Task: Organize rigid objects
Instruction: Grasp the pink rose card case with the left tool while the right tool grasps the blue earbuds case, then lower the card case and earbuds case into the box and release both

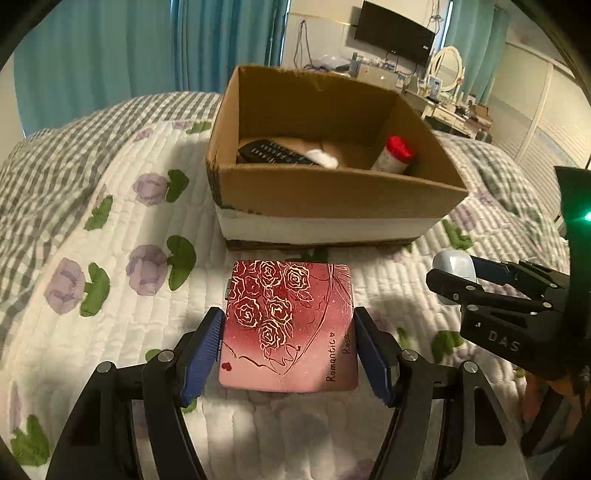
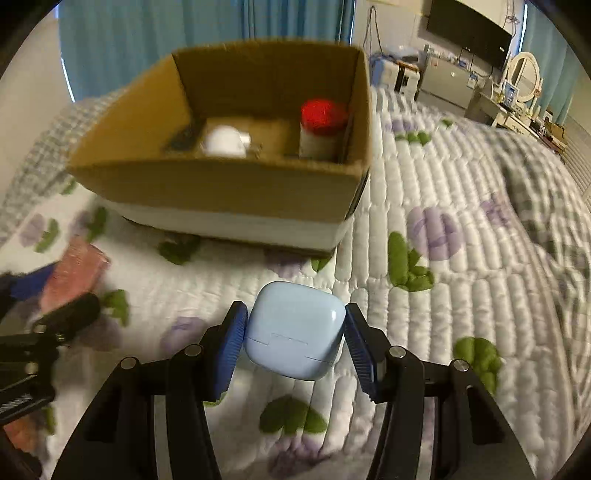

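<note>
- The left gripper (image 1: 289,350) pinches one pink square tin (image 1: 290,325) printed with roses; both blue pads (image 1: 202,354) press its side edges, and the tin is held just above the quilt (image 1: 129,332).
- The right gripper (image 2: 293,345) has its pads against the two sides of one pale blue earbud case (image 2: 295,328), clamping it close over the quilt.
- Straight ahead of both claws, near, stands one open cardboard box (image 1: 332,192) with a white band along its base; its near wall stands between each claw and the box's inside.
- Inside the box: one black remote (image 1: 273,152) at the left, one white rounded object (image 1: 325,157) in the middle, one red-capped bottle (image 1: 394,153) at the right.
- In the left wrist view the right gripper is off to the right, apart from the tin.
- Beyond the box, well apart: teal curtains (image 1: 110,55) and one wall-mounted TV (image 1: 395,33).
</note>
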`<state>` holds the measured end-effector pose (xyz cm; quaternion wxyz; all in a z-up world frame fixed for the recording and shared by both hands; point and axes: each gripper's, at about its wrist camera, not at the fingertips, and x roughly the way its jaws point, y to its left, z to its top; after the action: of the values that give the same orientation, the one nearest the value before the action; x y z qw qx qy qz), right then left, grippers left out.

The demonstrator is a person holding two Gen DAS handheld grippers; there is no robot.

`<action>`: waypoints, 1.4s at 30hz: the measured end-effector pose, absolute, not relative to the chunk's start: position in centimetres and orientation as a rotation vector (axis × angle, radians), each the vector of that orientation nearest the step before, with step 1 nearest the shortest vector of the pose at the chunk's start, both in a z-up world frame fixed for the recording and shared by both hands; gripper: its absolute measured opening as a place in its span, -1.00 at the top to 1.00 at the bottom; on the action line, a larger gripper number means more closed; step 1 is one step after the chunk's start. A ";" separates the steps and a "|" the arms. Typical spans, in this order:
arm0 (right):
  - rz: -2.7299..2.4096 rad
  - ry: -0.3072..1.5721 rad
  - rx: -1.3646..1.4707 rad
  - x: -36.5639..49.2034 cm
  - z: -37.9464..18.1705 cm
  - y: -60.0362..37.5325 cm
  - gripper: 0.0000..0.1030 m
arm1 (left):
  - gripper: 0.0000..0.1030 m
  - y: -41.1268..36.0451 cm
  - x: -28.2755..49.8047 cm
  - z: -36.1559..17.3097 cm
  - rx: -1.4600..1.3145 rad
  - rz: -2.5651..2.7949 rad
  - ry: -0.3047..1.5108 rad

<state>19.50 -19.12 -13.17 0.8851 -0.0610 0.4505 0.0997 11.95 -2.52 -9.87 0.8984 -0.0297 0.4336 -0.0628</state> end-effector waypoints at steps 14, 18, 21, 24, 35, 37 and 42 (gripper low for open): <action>0.347 0.735 -0.138 18.4 -0.7 -19.6 -0.04 | -0.37 -2.9 15.0 0.3 -0.034 -0.157 0.757; 0.352 0.695 -0.142 20.9 1.4 -19.7 -0.04 | -0.37 -3.2 20.6 1.2 -0.018 -0.124 0.747; 0.349 0.691 -0.137 23.7 1.7 -20.1 -0.04 | -0.37 -3.6 24.5 0.8 0.009 -0.100 0.753; 0.347 0.698 -0.128 26.9 1.2 -20.5 -0.04 | -0.37 -4.1 27.3 -0.6 0.025 -0.105 0.779; 0.352 0.730 -0.112 32.2 -1.4 -20.9 -0.04 | -0.37 -5.1 31.4 -5.2 0.072 -0.081 0.867; 0.354 0.730 -0.103 32.4 -1.4 -21.2 -0.04 | -0.41 -5.4 31.6 -5.5 0.093 -0.082 0.880; 0.349 0.730 -0.106 32.5 -1.1 -21.1 -0.04 | -0.48 -4.9 30.8 -4.2 0.084 -0.085 0.848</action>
<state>32.54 -21.11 -1.08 0.9179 -0.0517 0.3550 0.1695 30.82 -4.90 -4.23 0.9097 0.0409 0.4111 -0.0412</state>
